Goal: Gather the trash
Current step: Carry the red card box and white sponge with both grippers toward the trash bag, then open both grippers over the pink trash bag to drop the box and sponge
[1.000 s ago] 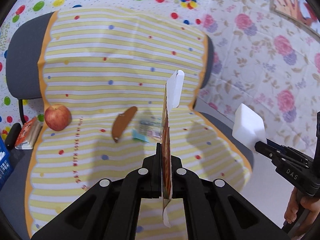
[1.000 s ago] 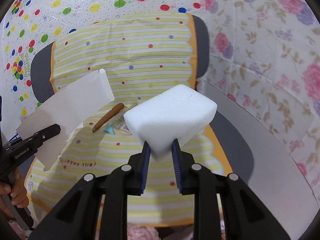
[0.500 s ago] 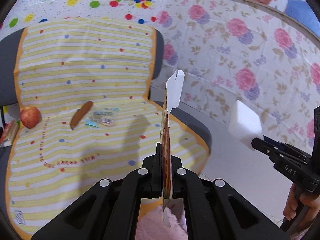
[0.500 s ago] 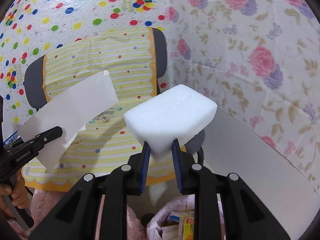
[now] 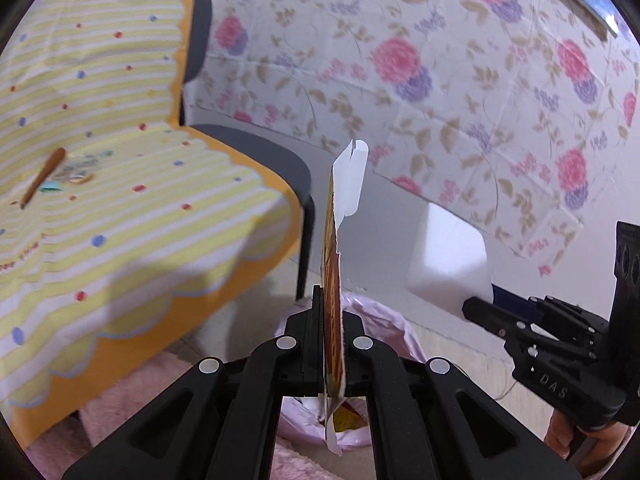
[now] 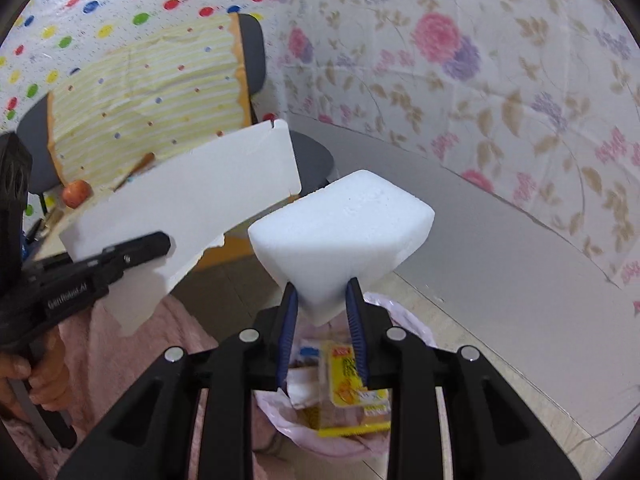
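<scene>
We've got the bag [image 6: 404, 320] on the floor right below the foam [image 6: 344, 232], wrappers [image 6: 352, 384] in it, chair [image 5: 248, 148] to the left, stick [image 5: 44, 176] on its seat.

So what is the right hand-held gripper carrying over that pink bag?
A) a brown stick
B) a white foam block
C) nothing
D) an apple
B: the right hand-held gripper has its blue pads clamped on the white foam block above the pink bag.

Floral-papered wall [image 5: 440, 80], grey chair [image 5: 248, 148] under striped yellow cloth [image 5: 100, 100], pale floor [image 6: 500, 340].
</scene>
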`<state>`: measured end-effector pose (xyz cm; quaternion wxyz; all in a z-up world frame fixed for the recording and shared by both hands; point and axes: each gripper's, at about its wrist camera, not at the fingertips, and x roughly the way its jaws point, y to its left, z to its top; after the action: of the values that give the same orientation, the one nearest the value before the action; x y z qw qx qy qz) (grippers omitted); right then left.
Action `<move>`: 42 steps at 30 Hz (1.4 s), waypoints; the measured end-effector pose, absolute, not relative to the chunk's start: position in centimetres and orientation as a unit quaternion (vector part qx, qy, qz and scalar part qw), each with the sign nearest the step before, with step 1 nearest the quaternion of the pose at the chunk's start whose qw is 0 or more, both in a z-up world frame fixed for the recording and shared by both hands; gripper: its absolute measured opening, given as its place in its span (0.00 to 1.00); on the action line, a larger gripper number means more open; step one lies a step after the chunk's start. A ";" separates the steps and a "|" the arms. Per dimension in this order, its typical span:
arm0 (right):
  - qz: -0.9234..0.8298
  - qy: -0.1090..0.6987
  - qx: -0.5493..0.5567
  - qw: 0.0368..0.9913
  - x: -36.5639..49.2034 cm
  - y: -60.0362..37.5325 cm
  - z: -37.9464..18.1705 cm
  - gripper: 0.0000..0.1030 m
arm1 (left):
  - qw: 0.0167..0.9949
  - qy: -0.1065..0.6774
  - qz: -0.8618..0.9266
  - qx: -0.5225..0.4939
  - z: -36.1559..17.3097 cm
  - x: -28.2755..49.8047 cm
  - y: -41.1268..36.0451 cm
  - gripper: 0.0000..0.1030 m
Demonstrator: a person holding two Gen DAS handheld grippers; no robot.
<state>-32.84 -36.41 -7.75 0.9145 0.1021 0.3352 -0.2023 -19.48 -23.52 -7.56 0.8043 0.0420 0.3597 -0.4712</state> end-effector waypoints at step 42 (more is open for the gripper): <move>-0.208 0.337 0.135 0.908 -33.1 -39.6 -7.1 0.44 | 0.840 0.361 -0.394 0.096 -7.0 -16.8 -22.1 0.42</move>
<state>-33.12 -39.59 -7.12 0.9085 0.1345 0.3365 -0.2082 -16.84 -22.05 -6.97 0.8399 0.0960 0.3608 -0.3939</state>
